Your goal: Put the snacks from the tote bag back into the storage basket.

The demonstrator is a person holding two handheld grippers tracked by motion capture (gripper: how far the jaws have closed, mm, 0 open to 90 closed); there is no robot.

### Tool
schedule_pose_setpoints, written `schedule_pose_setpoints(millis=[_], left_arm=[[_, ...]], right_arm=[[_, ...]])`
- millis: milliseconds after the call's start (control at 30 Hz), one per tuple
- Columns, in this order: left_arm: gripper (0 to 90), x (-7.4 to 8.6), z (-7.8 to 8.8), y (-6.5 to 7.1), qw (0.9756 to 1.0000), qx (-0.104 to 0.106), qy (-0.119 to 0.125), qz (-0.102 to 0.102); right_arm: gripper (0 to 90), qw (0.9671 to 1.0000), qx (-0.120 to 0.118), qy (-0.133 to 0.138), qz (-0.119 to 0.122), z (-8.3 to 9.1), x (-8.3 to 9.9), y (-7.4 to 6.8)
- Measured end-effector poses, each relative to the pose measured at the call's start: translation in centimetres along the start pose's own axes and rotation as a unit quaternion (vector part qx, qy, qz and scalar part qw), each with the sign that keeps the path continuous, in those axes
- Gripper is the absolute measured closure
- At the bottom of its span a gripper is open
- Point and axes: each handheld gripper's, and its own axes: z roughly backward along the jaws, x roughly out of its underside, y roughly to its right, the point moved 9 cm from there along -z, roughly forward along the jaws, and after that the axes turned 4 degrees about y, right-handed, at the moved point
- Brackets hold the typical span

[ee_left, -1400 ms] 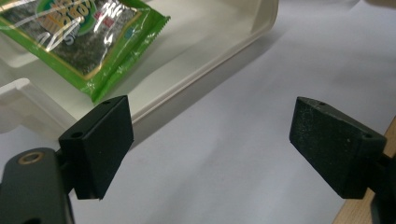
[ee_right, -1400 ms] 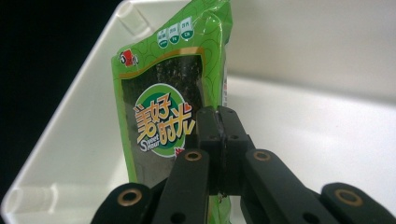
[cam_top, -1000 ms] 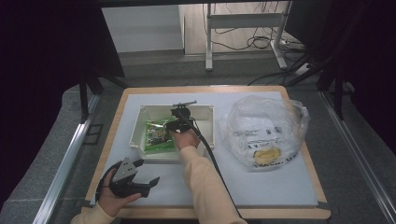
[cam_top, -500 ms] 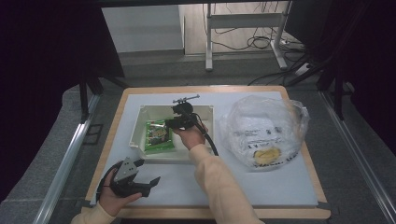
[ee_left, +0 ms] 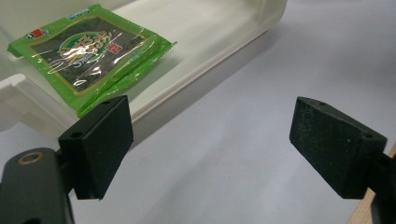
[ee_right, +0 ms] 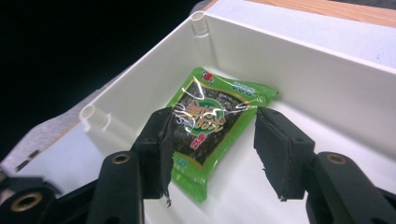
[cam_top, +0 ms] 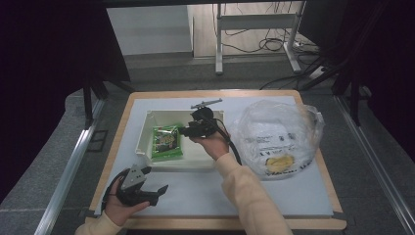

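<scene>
A green seaweed snack packet (cam_top: 166, 142) (ee_left: 88, 51) (ee_right: 210, 130) lies flat in the left half of a white bin (cam_top: 143, 139) (ee_left: 210, 42) (ee_right: 303, 60). My right gripper (cam_top: 184, 131) (ee_right: 212, 114) hovers over the bin's right half, pointing at the packet. Its jaws have just been opening and stand open; the packet lies beyond and below them, untouched. My left gripper (cam_top: 157, 179) (ee_left: 210, 126) rests in a hand at the table's front left, wide open over the bare mat, nothing between its pads.
A crumpled clear plastic bag (cam_top: 276, 137) with something yellow inside lies right of the bin. The pale mat (cam_top: 205, 191) has free room in front of the bin. A wooden table edge (cam_top: 220, 223) runs along the front.
The right gripper has risen out of the bin and drawn back to the right, its jaws spreading. The packet stays lying in the bin. The left gripper has not moved.
</scene>
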Motion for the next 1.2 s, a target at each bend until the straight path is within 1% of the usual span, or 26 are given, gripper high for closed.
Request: schedule_pose_setpoints(millis=[67,167,233,300,400,500,700,767,833,867,1033,1133,1200], left_arm=[[13.9,0.0,0.0,-0.1,1.0,-0.002,-0.001,0.0],[13.9,0.0,0.0,-0.3,1.0,-0.006,0.002,0.005],[13.9,0.1,0.0,-0.4,0.9999,-0.008,-0.001,0.007],[13.9,0.1,-0.1,-0.5,0.9999,-0.01,-0.002,0.009],[13.9,0.1,-0.2,-0.6,0.9998,-0.013,-0.004,0.011],[13.9,0.2,-0.3,-0.6,0.9998,-0.016,-0.004,0.011],[13.8,0.4,-0.6,-0.5,0.9997,-0.017,-0.01,0.01],[13.8,0.4,-0.6,-0.6,0.9997,-0.018,-0.011,0.011],[13.8,0.4,-0.6,-0.6,0.9997,-0.02,-0.011,0.012],[13.8,0.4,-0.6,-0.6,0.9996,-0.02,-0.011,0.013],[13.9,0.5,-0.8,-0.7,0.9996,-0.021,-0.014,0.016],[13.8,0.6,-0.8,-0.7,0.9995,-0.023,-0.015,0.016],[13.9,0.6,-0.8,-0.8,0.9995,-0.025,-0.015,0.016]], right_arm=[[47.4,0.9999,-0.012,0.004,0.001,0.9,0.2,0.3],[46.5,0.9997,-0.02,0.013,0.005,2.2,0.7,0.9],[46.3,0.9996,-0.022,0.018,0.001,3.0,1.1,1.3],[46.1,0.9994,-0.024,0.025,0.003,4.0,1.5,1.9],[44.7,0.9993,-0.02,0.03,0.007,5.3,2.3,2.6],[43.9,0.999,-0.017,0.039,0.016,7.1,3.5,3.2],[41.4,0.9976,-0.015,0.061,0.029,10.8,5.8,3.8],[41.0,0.9972,-0.01,0.066,0.034,11.7,6.5,4.0],[39.3,0.9968,0.009,0.064,0.048,13.0,7.6,4.5],[39.3,0.9968,0.009,0.064,0.048,13.0,7.6,4.5],[38.4,0.9964,0.017,0.065,0.051,15.2,9.7,5.2],[37.4,0.9966,0.022,0.062,0.05,15.8,10.9,5.8],[36.9,0.997,0.028,0.057,0.045,16.0,12.1,6.5]])
